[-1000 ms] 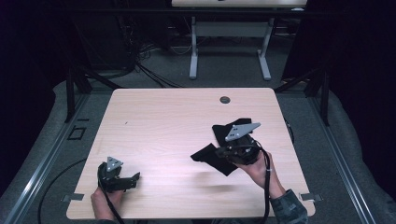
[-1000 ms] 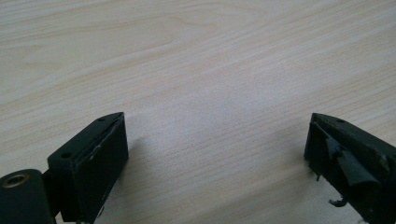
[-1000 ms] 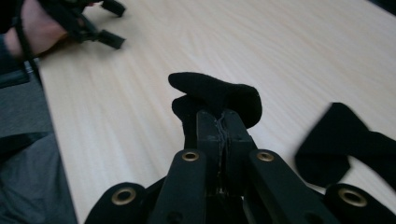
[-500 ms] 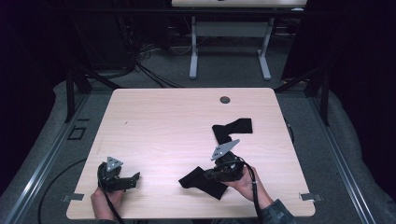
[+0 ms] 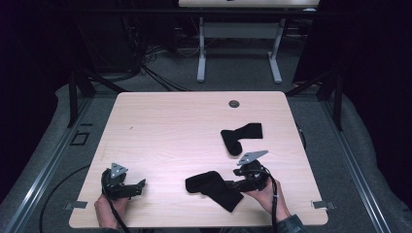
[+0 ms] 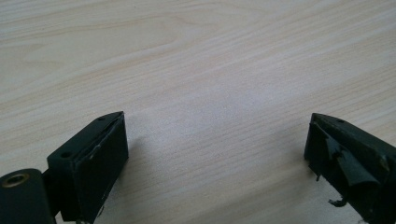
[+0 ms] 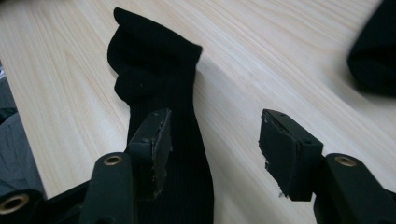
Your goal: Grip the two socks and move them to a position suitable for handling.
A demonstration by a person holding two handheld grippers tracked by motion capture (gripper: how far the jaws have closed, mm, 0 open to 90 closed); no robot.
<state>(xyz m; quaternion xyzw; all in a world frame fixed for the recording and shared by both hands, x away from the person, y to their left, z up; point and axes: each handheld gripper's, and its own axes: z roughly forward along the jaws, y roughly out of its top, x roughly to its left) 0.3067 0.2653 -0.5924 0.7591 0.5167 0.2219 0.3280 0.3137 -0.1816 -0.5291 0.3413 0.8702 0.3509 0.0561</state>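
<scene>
Item one: a light wooden table (image 5: pixel 170 131), square-topped, with a small dark round grommet (image 5: pixel 234 103) near its far edge at about 12 o'clock.

Item two: a black sock (image 5: pixel 214 188) lay flat near the front edge, at roughly 5 o'clock from the table's centre, stretched slantwise with its far end toward 9 o'clock. In the right gripper view the same sock (image 7: pixel 159 93) ran up from the bottom of the frame toward 11 o'clock, its ribbed cloth passing under the left-hand jaw.

Item three: a second black sock (image 5: pixel 240 137), bent in the middle, lay at about 3 o'clock from centre, well apart from the first and just beyond the right gripper. In the right gripper view it appeared as a dark blur at 2 o'clock.

Item four: the right gripper (image 5: pixel 232 185), held by a hand at the front right, sat low at the near end of the first sock. Its jaws had just been opening and stood parted (image 7: pixel 212 149), one over the sock and one over bare wood, pads pressing on nothing.

Item five: the left gripper (image 5: pixel 142 183), in a hand at the front left at about 7 o'clock, well apart from both socks. Its jaws stood wide apart (image 6: pixel 215 144) over bare wood, nothing between them.
</scene>
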